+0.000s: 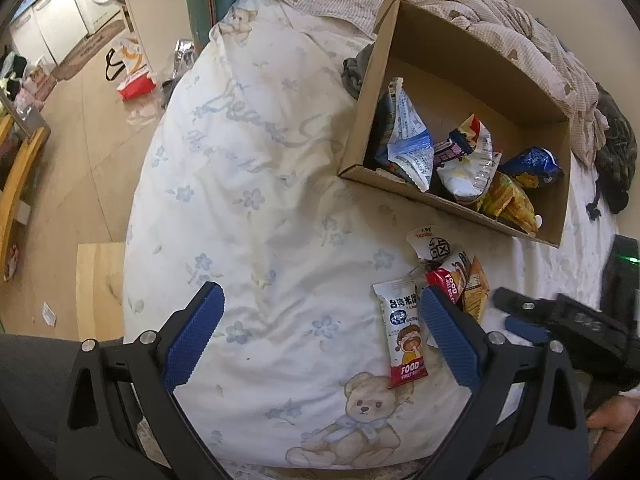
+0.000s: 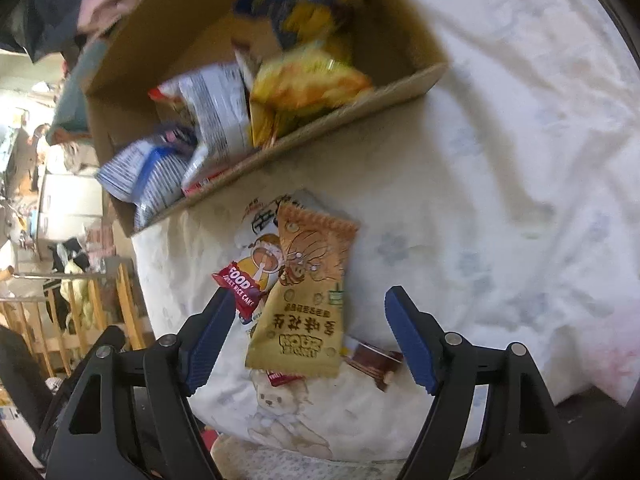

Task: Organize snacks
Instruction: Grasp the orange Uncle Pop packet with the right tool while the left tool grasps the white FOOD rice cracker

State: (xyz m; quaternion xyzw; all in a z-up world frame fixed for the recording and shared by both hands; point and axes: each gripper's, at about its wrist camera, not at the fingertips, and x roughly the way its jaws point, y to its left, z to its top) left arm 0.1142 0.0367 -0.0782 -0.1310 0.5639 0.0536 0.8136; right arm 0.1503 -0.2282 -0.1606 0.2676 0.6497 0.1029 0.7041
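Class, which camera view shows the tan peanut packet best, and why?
The right wrist view: the tan peanut packet lies whole between the open right tongs. In the left wrist view only a sliver shows behind a tongs finger.

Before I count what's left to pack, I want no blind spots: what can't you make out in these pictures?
- Box bottom, left wrist view: packets piled inside hide what lies under them.
- Box contents, right wrist view: blurred, labels unreadable.
- Loose snack pile: the peanut packet covers the ones beneath; the brown packet is partly hidden.
- Rice cake packet: partly behind the left tool finger.
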